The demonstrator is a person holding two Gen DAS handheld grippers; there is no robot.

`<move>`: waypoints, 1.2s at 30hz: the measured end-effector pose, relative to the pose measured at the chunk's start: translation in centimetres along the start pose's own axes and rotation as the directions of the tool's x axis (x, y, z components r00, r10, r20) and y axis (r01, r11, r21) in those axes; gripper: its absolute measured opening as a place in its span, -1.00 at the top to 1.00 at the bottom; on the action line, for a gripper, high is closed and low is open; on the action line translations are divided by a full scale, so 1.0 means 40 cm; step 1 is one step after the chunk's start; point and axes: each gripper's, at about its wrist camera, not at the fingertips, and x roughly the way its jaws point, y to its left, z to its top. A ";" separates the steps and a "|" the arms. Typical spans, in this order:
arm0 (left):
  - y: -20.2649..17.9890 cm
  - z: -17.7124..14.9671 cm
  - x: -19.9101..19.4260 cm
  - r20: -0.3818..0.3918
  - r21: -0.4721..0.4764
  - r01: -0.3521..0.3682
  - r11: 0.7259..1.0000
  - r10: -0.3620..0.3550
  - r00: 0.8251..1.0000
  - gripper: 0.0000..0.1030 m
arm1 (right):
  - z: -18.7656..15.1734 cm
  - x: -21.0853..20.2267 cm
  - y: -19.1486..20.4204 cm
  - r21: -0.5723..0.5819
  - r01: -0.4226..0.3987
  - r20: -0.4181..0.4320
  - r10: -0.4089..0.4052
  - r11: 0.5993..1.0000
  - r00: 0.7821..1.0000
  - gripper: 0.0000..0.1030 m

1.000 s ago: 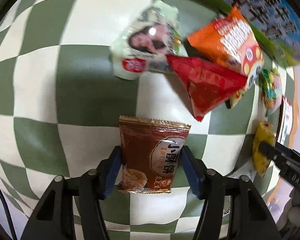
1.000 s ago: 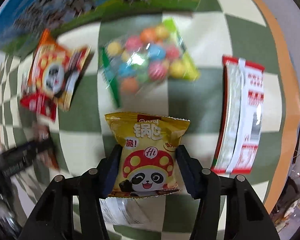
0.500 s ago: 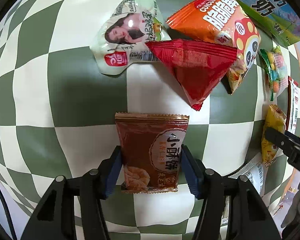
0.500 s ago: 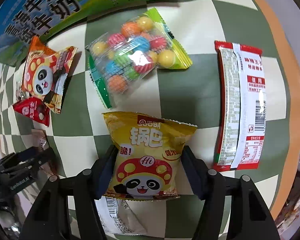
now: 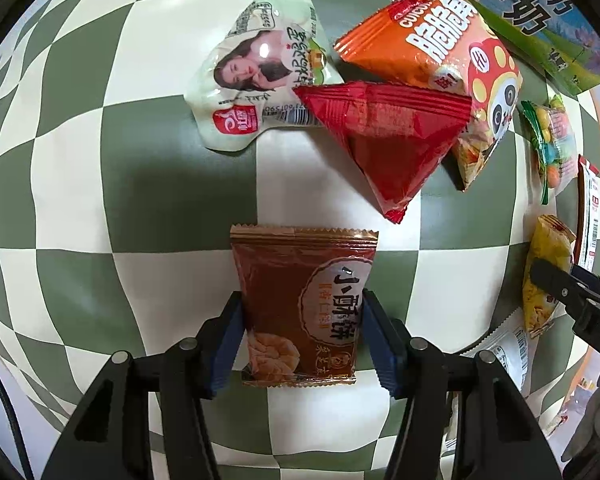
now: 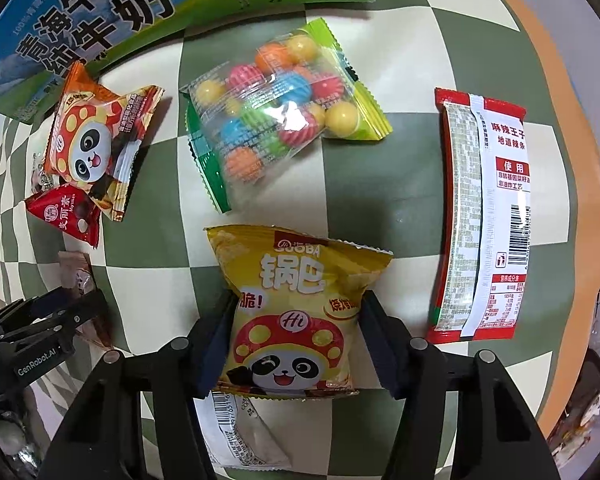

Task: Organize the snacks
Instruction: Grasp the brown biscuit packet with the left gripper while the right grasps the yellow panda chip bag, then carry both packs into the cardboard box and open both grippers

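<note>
My left gripper [image 5: 302, 332] is shut on a brown biscuit packet [image 5: 300, 300] held above the checkered cloth. My right gripper [image 6: 294, 338] is shut on a yellow panda snack bag [image 6: 296, 312]; that bag also shows at the right of the left wrist view [image 5: 544, 276]. On the cloth lie a white packet with a woman's face [image 5: 260, 72], a red triangular packet [image 5: 388, 140], an orange panda bag [image 5: 440, 52], a clear bag of coloured candy balls [image 6: 276, 116] and a long red-and-white packet [image 6: 484, 216].
A blue-green milk carton box [image 6: 100, 12] stands along the far edge. A white barcoded packet [image 6: 240, 436] lies under my right gripper. The table's orange edge [image 6: 572, 152] runs down the right. The left gripper shows at lower left of the right wrist view [image 6: 48, 320].
Both grippers have drawn back a little with their packets held; the snacks ahead now sit farther up and sharper. The right gripper's fingers have spread slightly around the yellow bag.
</note>
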 end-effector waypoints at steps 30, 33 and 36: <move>-0.032 0.162 -0.530 0.277 0.078 0.244 0.967 -0.256 0.926 -0.05 | 0.099 -0.499 0.136 -0.162 -0.250 0.302 0.289 0.955 0.908 -0.12; -0.023 0.245 -0.584 0.312 0.073 0.262 0.962 -0.272 0.911 -0.05 | 0.159 -0.539 0.163 -0.171 -0.251 0.344 0.296 0.953 0.891 -0.12; -0.006 0.340 -0.613 0.338 0.062 0.230 0.971 -0.237 0.911 -0.06 | 0.246 -0.550 0.192 -0.164 -0.258 0.365 0.302 0.952 0.881 -0.12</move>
